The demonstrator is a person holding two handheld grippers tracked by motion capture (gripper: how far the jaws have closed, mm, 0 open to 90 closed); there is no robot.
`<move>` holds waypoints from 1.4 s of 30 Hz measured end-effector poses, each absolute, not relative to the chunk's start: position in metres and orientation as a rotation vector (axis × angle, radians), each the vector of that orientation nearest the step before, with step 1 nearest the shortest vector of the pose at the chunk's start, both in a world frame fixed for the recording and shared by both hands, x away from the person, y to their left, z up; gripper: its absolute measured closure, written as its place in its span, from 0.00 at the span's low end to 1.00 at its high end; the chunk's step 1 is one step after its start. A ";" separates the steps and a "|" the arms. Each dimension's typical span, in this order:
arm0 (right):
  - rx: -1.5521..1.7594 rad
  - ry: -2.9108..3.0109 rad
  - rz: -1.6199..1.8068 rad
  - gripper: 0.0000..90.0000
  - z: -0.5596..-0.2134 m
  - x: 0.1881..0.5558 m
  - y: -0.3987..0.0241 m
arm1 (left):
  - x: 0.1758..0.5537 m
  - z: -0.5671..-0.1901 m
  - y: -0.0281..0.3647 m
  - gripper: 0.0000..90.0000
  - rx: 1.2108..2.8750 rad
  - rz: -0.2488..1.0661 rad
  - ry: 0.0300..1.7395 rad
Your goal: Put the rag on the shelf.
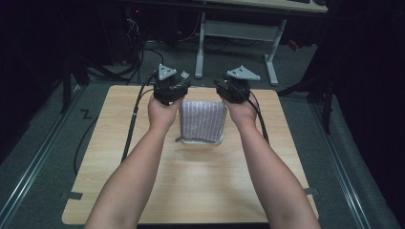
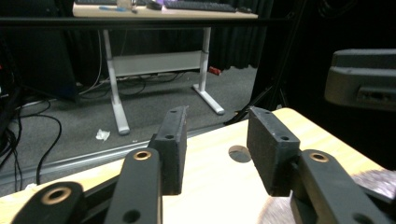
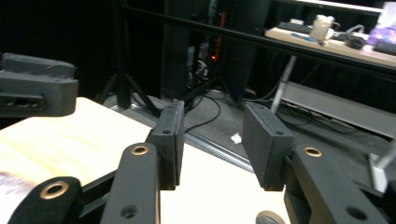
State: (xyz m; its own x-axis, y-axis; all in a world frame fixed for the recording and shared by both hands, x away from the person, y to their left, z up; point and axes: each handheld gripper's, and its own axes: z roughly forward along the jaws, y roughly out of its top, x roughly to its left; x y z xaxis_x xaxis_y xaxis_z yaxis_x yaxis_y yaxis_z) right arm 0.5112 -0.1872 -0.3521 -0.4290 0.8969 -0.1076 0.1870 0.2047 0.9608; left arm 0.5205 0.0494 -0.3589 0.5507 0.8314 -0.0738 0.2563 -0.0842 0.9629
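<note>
A: Near edge first. What does the high view show?
B: Two bare forearms come up from the bottom over the wooden table (image 1: 191,186). Nothing sits on the near half.

A: And the cloth?
B: A folded grey knit cloth (image 1: 202,121) lies flat at mid-table, between the two hands. Its near edge has a dark cord or hem curling along it.

A: Hands?
B: Left hand (image 1: 162,112) is just beside the cloth's left edge, right hand (image 1: 242,112) just beside its right edge. Can't tell if either touches it.

A: Grippers?
B: Left gripper (image 2: 215,149) is held past the cloth's far left corner, jaws wide apart with nothing between them. In its own view, bare tabletop shows in the gap and a blurred grey patch of cloth at the lower right.
B: Right gripper (image 3: 210,144) is past the far right corner, jaws also wide and empty, pointing over the table's far edge.

A: Beyond the table?
B: Grey floor with black cables (image 1: 138,57), then a white-legged desk (image 1: 239,31) against a dark backdrop. A keyboard (image 2: 198,5) sits on that desk.
</note>
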 end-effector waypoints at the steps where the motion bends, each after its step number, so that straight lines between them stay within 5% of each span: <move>1: 1.016 1.771 1.268 0.66 -0.352 0.511 -0.187 | 0.518 -0.358 0.050 0.63 1.629 0.626 0.933; 11: 0.997 1.763 1.250 0.70 -0.352 0.480 -0.193 | 0.485 -0.360 0.052 0.55 1.639 0.679 0.901; 28: 0.972 1.770 1.265 0.60 -0.364 0.432 -0.204 | 0.445 -0.372 0.075 0.50 1.669 0.648 0.894; 42: 0.989 1.810 1.227 0.54 -0.403 0.398 -0.229 | 0.412 -0.423 0.095 0.49 1.727 0.614 0.905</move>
